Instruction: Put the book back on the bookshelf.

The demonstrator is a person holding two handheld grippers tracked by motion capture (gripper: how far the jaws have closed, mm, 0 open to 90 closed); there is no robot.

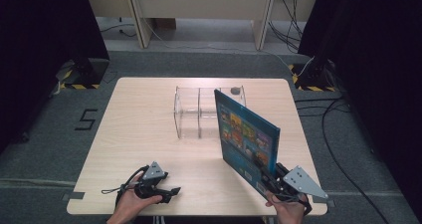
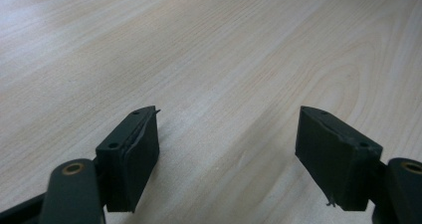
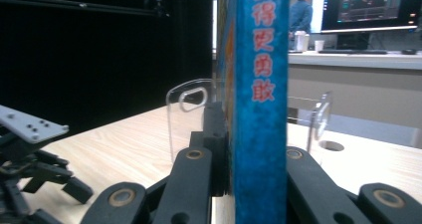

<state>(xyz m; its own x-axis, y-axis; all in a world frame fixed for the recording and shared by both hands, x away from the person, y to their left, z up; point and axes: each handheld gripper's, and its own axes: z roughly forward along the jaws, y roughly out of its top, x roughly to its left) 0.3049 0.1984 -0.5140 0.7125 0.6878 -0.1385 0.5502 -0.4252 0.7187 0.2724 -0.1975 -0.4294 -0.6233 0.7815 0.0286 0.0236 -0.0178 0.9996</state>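
A blue picture book stands on edge, tilted, at the right front of the table. My right gripper is shut on its lower corner. In the right gripper view the book's blue spine with red characters rises between the two black jaws. A clear acrylic divided holder stands behind the book near the table's middle, also visible as a clear acrylic panel. My left gripper rests at the front left of the table, open, with bare wood between its fingertips.
The light wooden table has bare room on its left half. A small grey round object lies by the holder's far right corner. Cables run over the floor to the right. The left gripper appears far left in the right gripper view.
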